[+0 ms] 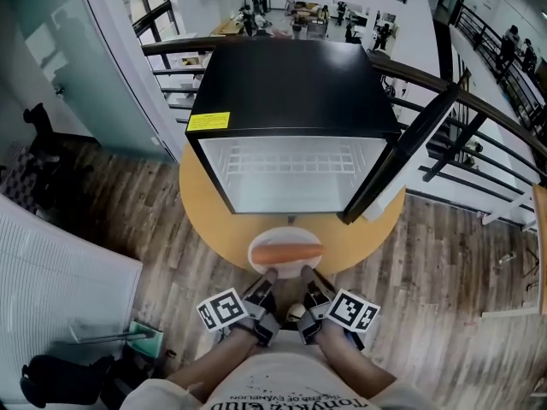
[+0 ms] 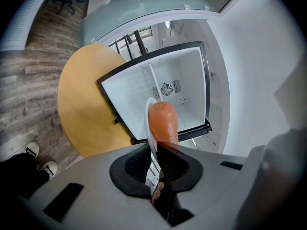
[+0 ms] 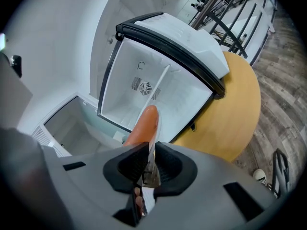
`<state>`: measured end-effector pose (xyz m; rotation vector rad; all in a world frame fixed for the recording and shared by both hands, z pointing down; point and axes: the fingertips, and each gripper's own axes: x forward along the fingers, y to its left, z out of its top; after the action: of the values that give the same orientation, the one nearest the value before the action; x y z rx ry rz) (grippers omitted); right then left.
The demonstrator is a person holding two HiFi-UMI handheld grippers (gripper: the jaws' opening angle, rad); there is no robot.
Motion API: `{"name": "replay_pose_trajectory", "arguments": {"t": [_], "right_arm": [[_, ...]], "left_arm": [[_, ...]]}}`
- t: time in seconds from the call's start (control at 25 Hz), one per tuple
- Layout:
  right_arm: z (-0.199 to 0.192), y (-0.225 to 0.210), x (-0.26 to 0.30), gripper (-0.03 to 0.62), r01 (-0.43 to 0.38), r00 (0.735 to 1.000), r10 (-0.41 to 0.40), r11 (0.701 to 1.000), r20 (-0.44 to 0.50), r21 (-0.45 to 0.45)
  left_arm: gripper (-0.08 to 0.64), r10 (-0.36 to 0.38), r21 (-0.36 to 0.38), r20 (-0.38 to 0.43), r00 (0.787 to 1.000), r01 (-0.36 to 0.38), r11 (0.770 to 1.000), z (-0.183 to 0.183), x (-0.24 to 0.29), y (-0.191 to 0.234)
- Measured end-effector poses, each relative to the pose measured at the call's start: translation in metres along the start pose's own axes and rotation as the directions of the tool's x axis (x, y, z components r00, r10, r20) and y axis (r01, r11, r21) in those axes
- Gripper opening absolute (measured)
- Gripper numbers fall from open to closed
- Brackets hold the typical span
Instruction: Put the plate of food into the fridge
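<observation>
A white plate (image 1: 261, 260) with an orange sausage (image 1: 285, 254) on it hangs over the near edge of the round wooden table (image 1: 202, 196). My left gripper (image 1: 267, 280) is shut on the plate's near left rim; my right gripper (image 1: 308, 279) is shut on its near right rim. In the left gripper view the plate (image 2: 149, 123) shows edge-on with the sausage (image 2: 163, 122) beyond the jaws (image 2: 156, 164). The right gripper view shows the sausage (image 3: 143, 126) and the plate rim (image 3: 156, 128) past the jaws (image 3: 148, 161). The black mini fridge (image 1: 291, 84) stands open, its white inside (image 1: 291, 178) facing me.
The fridge door (image 1: 400, 155) swings out to the right. A wire shelf (image 1: 291, 158) crosses the fridge inside. A dark railing (image 1: 496, 118) runs behind the table, with a lower floor beyond. A white panel (image 1: 51, 272) lies at the left on the wood floor.
</observation>
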<state>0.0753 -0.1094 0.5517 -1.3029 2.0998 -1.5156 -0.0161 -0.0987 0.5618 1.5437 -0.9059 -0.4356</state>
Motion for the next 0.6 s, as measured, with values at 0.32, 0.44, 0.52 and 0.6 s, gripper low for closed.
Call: {"name": "replay_pose_trajectory", "arguments": {"t": [0.32, 0.44, 0.52, 0.6], "right_arm": [[0.021, 0.020, 0.025, 0.058, 0.009, 0.999, -0.009, 1.000, 0.046, -0.013], [0.033, 0.027, 0.033, 0.058, 0.014, 0.998, -0.013, 1.000, 0.056, -0.023], [0.042, 0.031, 0.038, 0.060, 0.018, 0.998, -0.016, 0.999, 0.061, -0.031], [0.051, 0.035, 0.043, 0.060, 0.020, 0.997, -0.018, 0.999, 0.069, -0.037]], "left_arm": [[0.049, -0.020, 0.030, -0.034, 0.999, 0.021, 0.999, 0.036, 0.015, -0.017], [0.049, -0.027, 0.040, -0.044, 0.999, 0.028, 0.999, 0.048, 0.024, -0.026], [0.049, -0.027, 0.043, -0.048, 0.998, 0.029, 0.999, 0.055, 0.031, -0.032], [0.049, -0.027, 0.040, -0.051, 0.998, 0.029, 0.999, 0.062, 0.037, -0.037]]}}
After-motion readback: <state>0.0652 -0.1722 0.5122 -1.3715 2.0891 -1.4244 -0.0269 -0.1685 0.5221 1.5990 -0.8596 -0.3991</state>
